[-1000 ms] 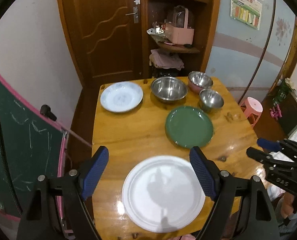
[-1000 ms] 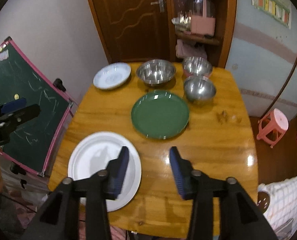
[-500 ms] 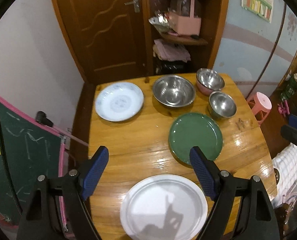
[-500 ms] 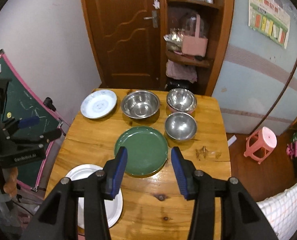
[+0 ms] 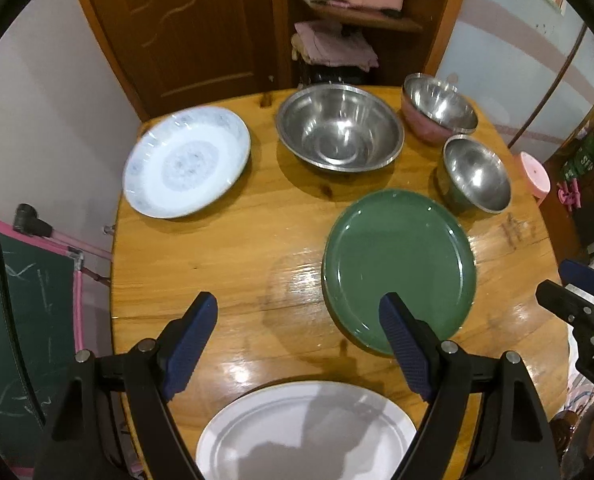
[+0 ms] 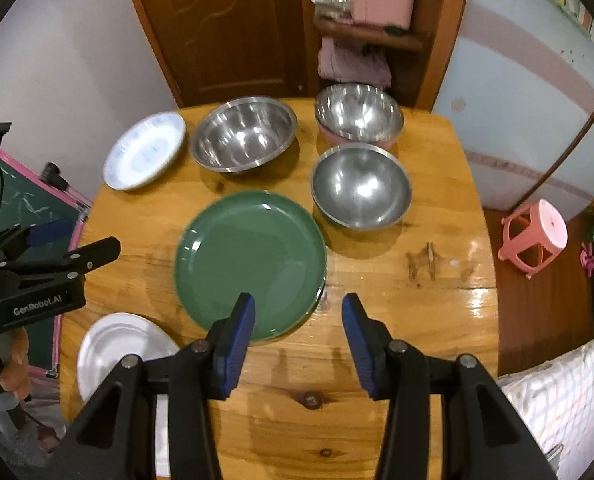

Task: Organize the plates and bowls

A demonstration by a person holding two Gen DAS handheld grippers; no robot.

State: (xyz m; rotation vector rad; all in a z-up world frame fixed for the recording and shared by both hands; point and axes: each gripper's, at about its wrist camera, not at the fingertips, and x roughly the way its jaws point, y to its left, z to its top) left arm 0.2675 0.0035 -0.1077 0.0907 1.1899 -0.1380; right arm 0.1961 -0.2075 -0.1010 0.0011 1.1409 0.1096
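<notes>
On the glossy, knotted round wooden table (image 5: 233, 264) lie a smooth round green plate (image 5: 397, 264), a plain white plate (image 5: 297, 432) at the near edge, and a patterned pale-blue shallow dish (image 5: 185, 160); three polished steel bowls (image 5: 339, 128) stand at the far side; left gripper (image 5: 297, 344) gapes empty above bare wood; right gripper (image 6: 297, 344), ribbed blue pads half apart, holds nothing.

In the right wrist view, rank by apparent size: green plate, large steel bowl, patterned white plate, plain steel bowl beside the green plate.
1. green plate
2. large steel bowl and plain steel bowl: look alike, and nearness differs, so unranked
3. patterned white plate, though farthest away
</notes>
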